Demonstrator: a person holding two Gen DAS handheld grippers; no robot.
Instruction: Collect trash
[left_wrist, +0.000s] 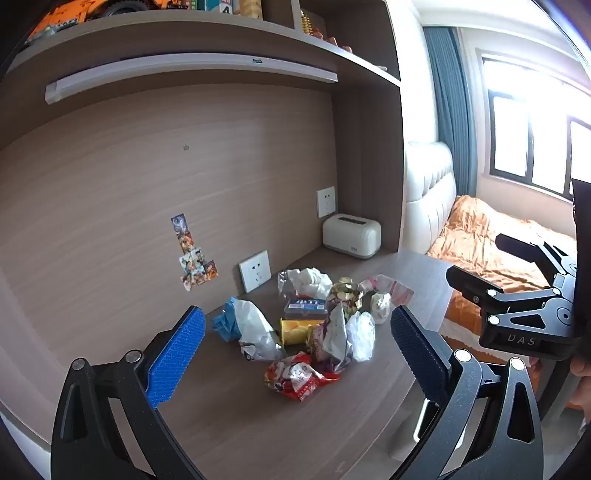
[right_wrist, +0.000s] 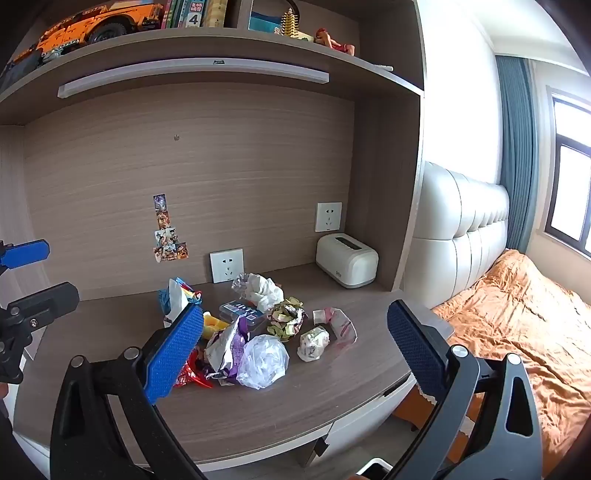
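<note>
the wooden desk (left_wrist: 240, 417) fills a shelved alcove beside a bed (right_wrist: 524, 325) with an orange cover. a white toaster (right_wrist: 347, 260) stands in the back corner. the trash pile (left_wrist: 314, 325) of wrappers and crumpled bags lies mid-desk. the left gripper (left_wrist: 297, 350) and right gripper (right_wrist: 295, 347) hover short of it, jaws wide, holding nothing.

desk (right_wrist: 258, 413) | on it: trash pile (right_wrist: 258, 332), white toaster (right_wrist: 347, 260)

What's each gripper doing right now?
Left gripper: open, holding nothing, above the desk.
Right gripper: open, holding nothing.
</note>
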